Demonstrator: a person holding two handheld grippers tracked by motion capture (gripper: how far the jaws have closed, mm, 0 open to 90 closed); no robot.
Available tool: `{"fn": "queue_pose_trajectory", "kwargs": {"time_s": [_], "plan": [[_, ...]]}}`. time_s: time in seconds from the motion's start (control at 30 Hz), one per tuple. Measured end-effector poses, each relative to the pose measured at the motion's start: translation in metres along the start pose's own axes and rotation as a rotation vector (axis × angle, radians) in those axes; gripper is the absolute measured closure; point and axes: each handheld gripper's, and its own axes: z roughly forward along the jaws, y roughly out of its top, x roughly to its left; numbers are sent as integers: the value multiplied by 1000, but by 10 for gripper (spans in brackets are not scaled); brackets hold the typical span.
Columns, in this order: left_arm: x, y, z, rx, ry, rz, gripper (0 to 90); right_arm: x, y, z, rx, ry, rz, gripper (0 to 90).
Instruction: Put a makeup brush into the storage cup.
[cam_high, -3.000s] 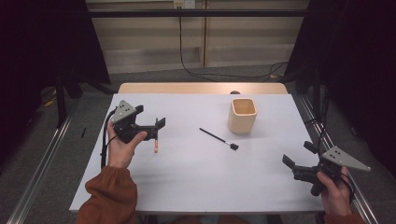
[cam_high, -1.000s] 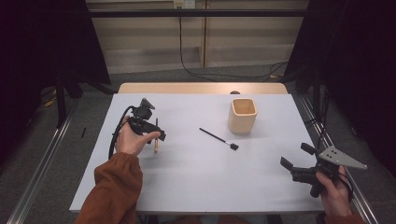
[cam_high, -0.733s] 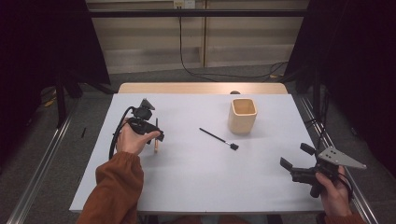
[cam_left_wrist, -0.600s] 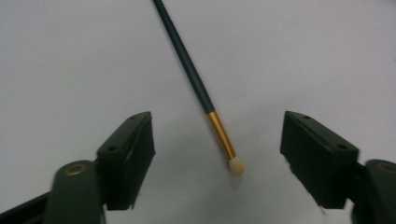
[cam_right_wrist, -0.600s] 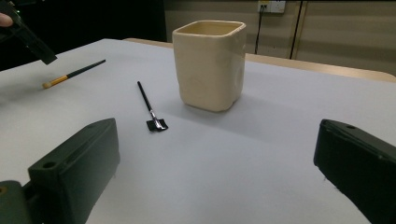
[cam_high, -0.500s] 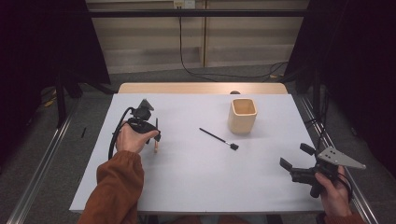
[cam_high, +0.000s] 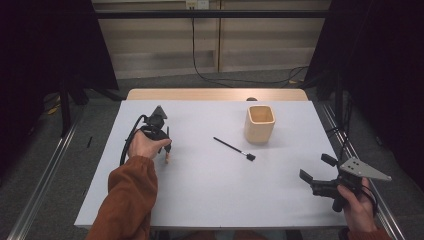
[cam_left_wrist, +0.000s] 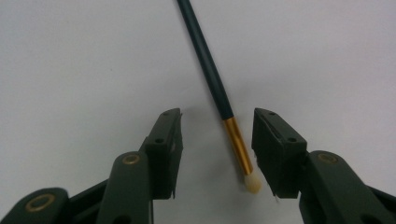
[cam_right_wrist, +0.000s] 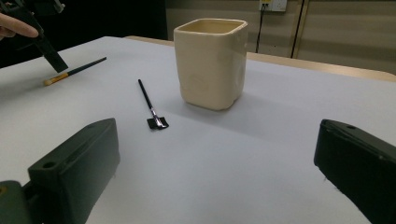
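Fingers (cam_left_wrist: 168, 140) of the left gripper (cam_left_wrist: 215, 149) are seen spread apart on either side of a small brush (cam_left_wrist: 219, 98), whose gold ferrule and pale tip lie between them on the white counter (cam_high: 210, 195); no contact with the brush is seen on the left side, while the right finger is very close to the tip and contact there cannot be judged. In the high view the left gripper (cam_high: 167, 150) is held pointing down near the counter's left edge, towards the far left corner, with the small brush (cam_high: 167, 152) under it. The right gripper (cam_high: 316, 179) is held by a hand (cam_high: 356, 206) above the near right corner, and its fingers (cam_right_wrist: 74, 168) are spread wide with nothing between them. A cream square cup (cam_high: 260, 124) is placed upright towards the far right of the counter. A black-tipped brush (cam_high: 234, 148) is laid flat just left of the cup, apart from it, around the counter's middle.
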Motion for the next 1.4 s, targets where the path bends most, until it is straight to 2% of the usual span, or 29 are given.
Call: {"fn": "queue_pose_trajectory", "kwargs": {"time_s": [0.07,0.13,0.2,0.3,0.5,0.67,0.8,0.87,1.07,1.2,1.4], "plan": [[0,0,2,4,1,-3,542,0,0,0,1,1,1,0],[-2,1,3,30,-6,7,553,0,0,0,3,0,2,0],[-6,1,4,30,-5,19,635,0,0,0,1,1,3,0],[-10,2,5,37,1,30,659,0,0,0,0,0,5,0],[-14,6,8,19,32,43,749,0,0,0,2,1,8,0],[-20,10,15,63,51,46,755,1,0,1,7,3,9,0],[-23,11,17,73,75,46,770,0,-1,0,8,3,7,0],[-23,11,18,76,78,56,776,0,-1,0,8,3,7,0],[-20,12,19,85,79,49,837,0,-1,0,9,0,7,0],[-26,13,19,92,111,73,845,1,-1,1,14,-1,10,0],[-22,11,17,72,87,83,846,0,-1,1,13,-2,8,0]]}}
